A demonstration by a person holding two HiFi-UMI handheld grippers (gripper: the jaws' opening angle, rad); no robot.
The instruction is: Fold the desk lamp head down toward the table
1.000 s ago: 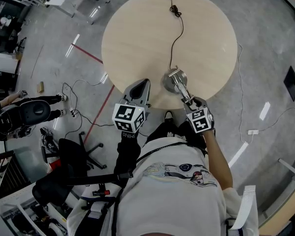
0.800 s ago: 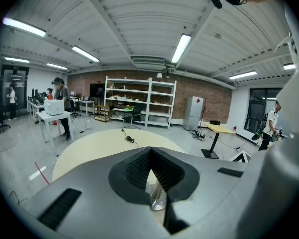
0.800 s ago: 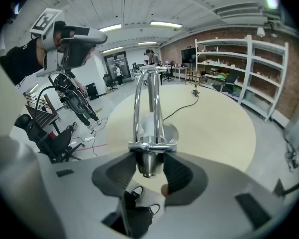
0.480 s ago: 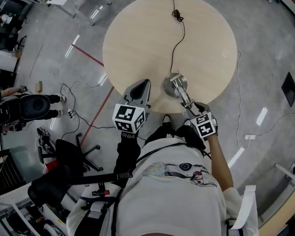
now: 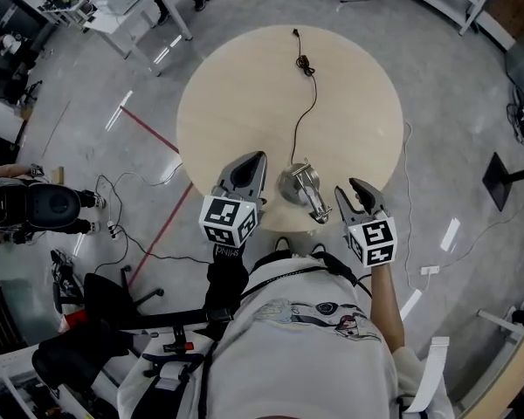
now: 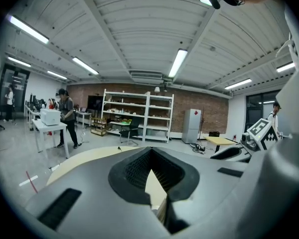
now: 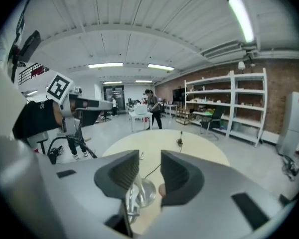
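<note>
Chrome lamp [image 5: 302,190] lay just left of your right gripper [image 5: 353,190], stem slanting toward it; those parted jaws had just narrowed on nothing, while your left gripper [image 5: 251,164] sat clenched, empty.

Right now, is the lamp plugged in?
Unplugged: the lamp's cord runs across the table and ends loose near its far edge, joined to nothing.

We look down on the round table [image 5: 244,94], with the desk lamp [image 5: 299,186] at its near edge and its cord [image 5: 301,112] running to the far edge. Our left gripper [image 5: 255,160] hangs over the near edge just left of the lamp, jaws together. Our right gripper [image 5: 351,190] is right of the lamp, apart from it, its parted jaws empty and just closing slightly
</note>
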